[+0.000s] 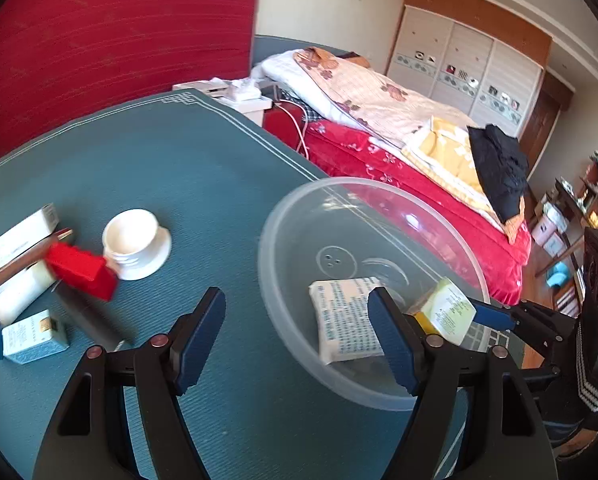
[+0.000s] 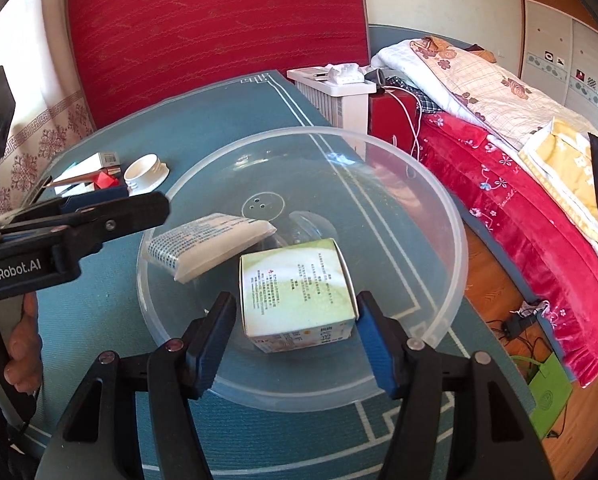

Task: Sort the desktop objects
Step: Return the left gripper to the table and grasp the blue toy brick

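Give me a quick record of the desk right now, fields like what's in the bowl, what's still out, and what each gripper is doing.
container: clear plastic bowl on the teal table mat
in bowl: white printed packet; green box, tilted
right hand-held gripper: open, the green box sits between its fingers, not clamped
left hand-held gripper: open, holding nothing, at the bowl's left rim
still out: white cup, red block, small teal box, long white box

Green box (image 2: pixel 297 288) and white packet (image 2: pixel 211 246) lie inside clear bowl (image 2: pixel 439 208).
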{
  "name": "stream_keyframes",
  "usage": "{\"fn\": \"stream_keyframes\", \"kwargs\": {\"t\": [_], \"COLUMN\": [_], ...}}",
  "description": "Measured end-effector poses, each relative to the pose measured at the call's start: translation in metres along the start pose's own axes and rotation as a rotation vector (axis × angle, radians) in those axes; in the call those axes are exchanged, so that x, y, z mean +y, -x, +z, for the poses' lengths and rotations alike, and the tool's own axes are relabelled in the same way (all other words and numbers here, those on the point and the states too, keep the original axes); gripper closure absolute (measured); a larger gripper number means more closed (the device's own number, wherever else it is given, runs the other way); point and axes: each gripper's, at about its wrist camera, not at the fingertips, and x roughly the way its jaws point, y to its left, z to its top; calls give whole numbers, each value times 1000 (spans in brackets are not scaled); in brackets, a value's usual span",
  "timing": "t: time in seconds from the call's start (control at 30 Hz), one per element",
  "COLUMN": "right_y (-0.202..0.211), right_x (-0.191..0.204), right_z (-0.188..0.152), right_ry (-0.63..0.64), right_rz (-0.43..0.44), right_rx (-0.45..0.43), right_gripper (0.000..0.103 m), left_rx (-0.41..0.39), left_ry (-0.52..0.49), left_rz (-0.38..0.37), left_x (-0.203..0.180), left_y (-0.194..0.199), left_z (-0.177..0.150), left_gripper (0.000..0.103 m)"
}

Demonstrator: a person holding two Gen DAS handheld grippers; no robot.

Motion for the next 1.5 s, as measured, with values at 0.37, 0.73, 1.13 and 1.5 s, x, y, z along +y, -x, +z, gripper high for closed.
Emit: {"fn": "stream_keyframes", "kwargs": {"t": [0.37,0.73,1.13,1.5], "right_y": [6,1,-9,-13], "right_x": [22,57,94,141], "right_z": [19,32,31,27], "right_ry": [-22,-24,28,151], "right_rz": [31,99,157,216], "right_rx": [-62,-88,-56,-46], "right_gripper": [32,23,22,22], "left_rx": [-75,-89,-118,-77], "left_ry": [96,211,341,365], "left_rz": [140,273,390,459], "left_x": [52,111,176,212], "left_y": [31,52,74,68], "left_z": [-10,-27,-43,-46], "left_gripper": [26,26,26,26]}}
